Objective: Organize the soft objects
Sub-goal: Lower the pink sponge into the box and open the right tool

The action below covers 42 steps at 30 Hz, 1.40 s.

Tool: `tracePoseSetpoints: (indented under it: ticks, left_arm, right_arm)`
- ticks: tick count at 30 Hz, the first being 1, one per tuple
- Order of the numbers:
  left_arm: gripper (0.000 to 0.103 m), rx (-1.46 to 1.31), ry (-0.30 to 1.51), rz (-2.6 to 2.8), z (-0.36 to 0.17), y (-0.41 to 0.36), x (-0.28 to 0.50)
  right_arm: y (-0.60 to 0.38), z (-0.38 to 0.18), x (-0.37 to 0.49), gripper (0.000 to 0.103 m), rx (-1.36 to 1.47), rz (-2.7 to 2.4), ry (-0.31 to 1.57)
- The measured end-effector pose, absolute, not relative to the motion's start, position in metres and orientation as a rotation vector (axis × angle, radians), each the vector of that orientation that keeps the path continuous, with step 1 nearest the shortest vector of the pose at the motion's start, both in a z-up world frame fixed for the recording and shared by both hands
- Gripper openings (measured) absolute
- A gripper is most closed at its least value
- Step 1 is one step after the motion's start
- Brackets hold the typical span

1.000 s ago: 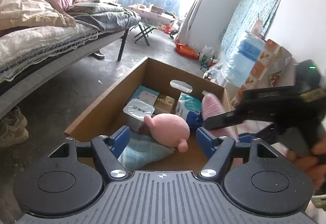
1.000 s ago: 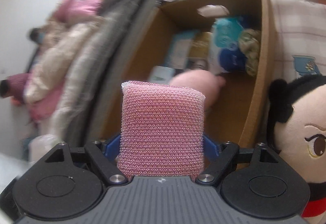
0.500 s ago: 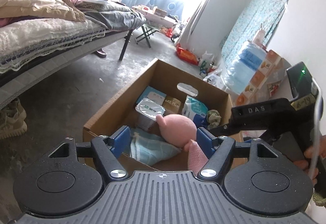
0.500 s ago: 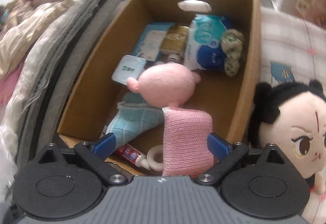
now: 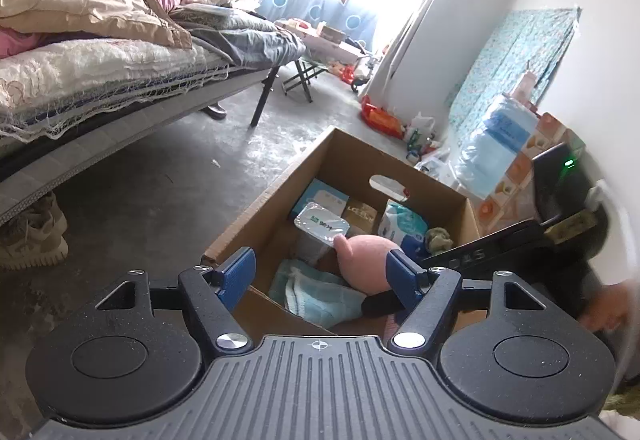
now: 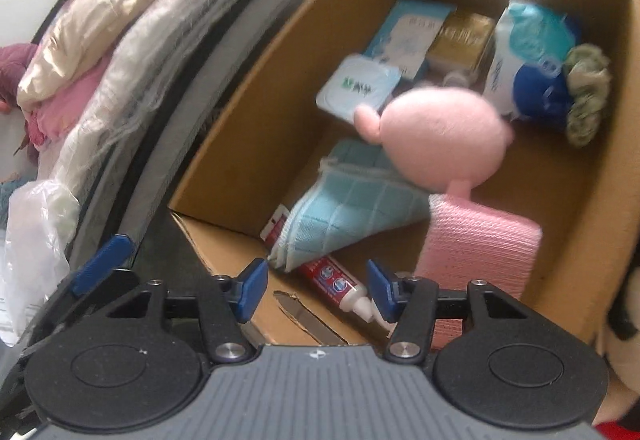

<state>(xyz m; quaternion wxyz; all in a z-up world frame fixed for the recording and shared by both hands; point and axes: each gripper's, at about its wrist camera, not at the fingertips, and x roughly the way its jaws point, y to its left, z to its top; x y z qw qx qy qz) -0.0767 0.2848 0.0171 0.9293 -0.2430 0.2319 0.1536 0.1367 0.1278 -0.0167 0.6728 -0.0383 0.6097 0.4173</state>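
Pink knitted-mesh sponge pad (image 6: 480, 240) is lying inside brown cardboard box (image 6: 272, 88), leaning by round pink plush toy (image 6: 444, 136), just right of right tool (image 6: 316, 286). Right tool's jaws are closing w/ nothing between; left tool (image 5: 320, 272) is hanging spread, empty. Placement step is finishing, imo; next calls for fetching another soft item.
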Motion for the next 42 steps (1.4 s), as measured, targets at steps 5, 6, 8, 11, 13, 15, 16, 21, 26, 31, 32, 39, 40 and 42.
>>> tracePoseSetpoints:
  ticks: [5, 6, 8, 11, 13, 15, 16, 21, 26, 31, 32, 39, 40, 42]
  left_arm:
    - [0.072, -0.505, 0.478, 0.304, 0.014, 0.286, -0.076]
    - [0.072, -0.505, 0.479, 0.301, 0.014, 0.286, -0.076]
    - [0.072, -0.508, 0.48, 0.297, 0.014, 0.286, -0.076]
    - [0.072, -0.512, 0.474, 0.305, 0.014, 0.288, -0.078]
    - [0.073, -0.514, 0.47, 0.316, 0.013, 0.289, -0.08]
    - [0.074, -0.516, 0.466, 0.327, 0.013, 0.289, -0.082]
    - [0.074, -0.518, 0.466, 0.329, 0.013, 0.289, -0.083]
    - [0.075, -0.519, 0.466, 0.334, 0.012, 0.29, -0.085]
    - [0.078, -0.514, 0.461, 0.34, 0.011, 0.289, -0.084]
    - [0.084, -0.505, 0.455, 0.341, 0.012, 0.286, -0.086]
    - [0.087, -0.499, 0.453, 0.342, 0.013, 0.285, -0.087]
    - [0.1, -0.458, 0.439, 0.335, 0.02, 0.271, -0.093]
    - [0.1, -0.453, 0.441, 0.331, 0.02, 0.269, -0.093]
    - [0.1, -0.45, 0.449, 0.326, 0.021, 0.267, -0.093]
  right_arm:
    - [0.123, -0.033, 0.152, 0.058, -0.112, 0.816, 1.347]
    - [0.118, -0.034, 0.157, 0.058, -0.098, 0.795, 1.348]
    - [0.112, -0.033, 0.162, 0.058, -0.064, 0.788, 1.351]
    - [0.111, -0.025, 0.159, 0.058, -0.032, 0.859, 1.348]
    - [0.116, -0.023, 0.153, 0.058, -0.029, 0.907, 1.348]
    - [0.123, -0.029, 0.151, 0.059, -0.055, 0.912, 1.361]
    - [0.126, -0.035, 0.153, 0.059, -0.069, 0.895, 1.376]
    - [0.118, -0.057, 0.175, 0.058, -0.08, 0.762, 1.393]
    - [0.114, -0.052, 0.178, 0.059, -0.081, 0.753, 1.335]
    - [0.106, -0.032, 0.173, 0.065, -0.098, 0.787, 1.243]
    - [0.101, -0.027, 0.172, 0.07, -0.092, 0.799, 1.218]
    - [0.048, 0.021, 0.14, 0.085, -0.025, 0.898, 1.005]
    - [0.039, 0.027, 0.133, 0.086, -0.018, 0.911, 0.974]
    - [0.025, 0.034, 0.125, 0.088, 0.018, 0.94, 0.949]
